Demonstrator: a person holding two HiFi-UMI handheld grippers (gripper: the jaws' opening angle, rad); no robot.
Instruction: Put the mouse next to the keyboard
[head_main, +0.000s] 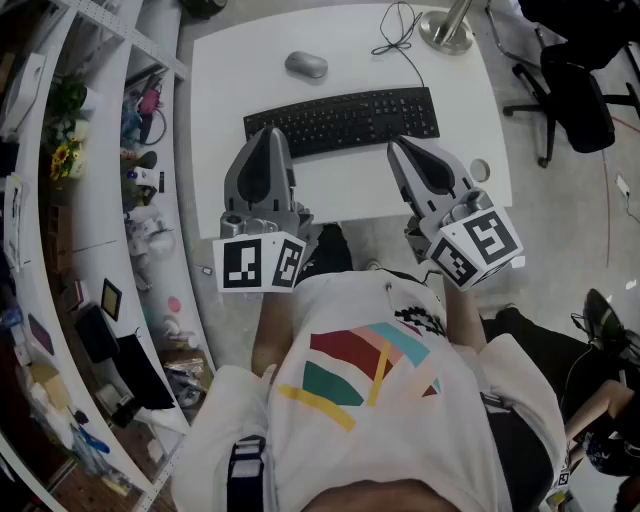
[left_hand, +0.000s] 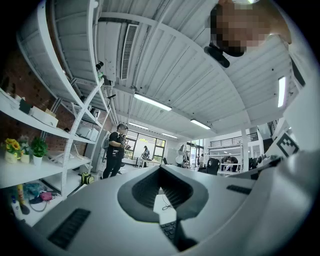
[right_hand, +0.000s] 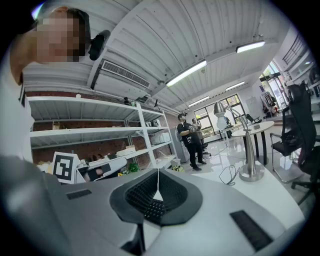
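A grey mouse (head_main: 306, 65) lies on the white table (head_main: 225, 90), behind the left half of the black keyboard (head_main: 342, 120) and apart from it. My left gripper (head_main: 268, 135) hovers over the table's front edge, its tip just short of the keyboard's left end, jaws shut and empty. My right gripper (head_main: 395, 145) sits level with it by the keyboard's right end, also shut with nothing held. Through the left gripper (left_hand: 161, 172) jaws a strip of keyboard (left_hand: 170, 229) shows. The right gripper (right_hand: 157, 172) view shows keyboard keys (right_hand: 152, 207) too.
A lamp base (head_main: 447, 30) and a black cable (head_main: 400, 30) are at the table's far right. A small round object (head_main: 480, 170) lies near the right front corner. Cluttered shelves (head_main: 90, 200) run along the left. An office chair (head_main: 575, 90) stands to the right. People (right_hand: 190, 140) stand far off.
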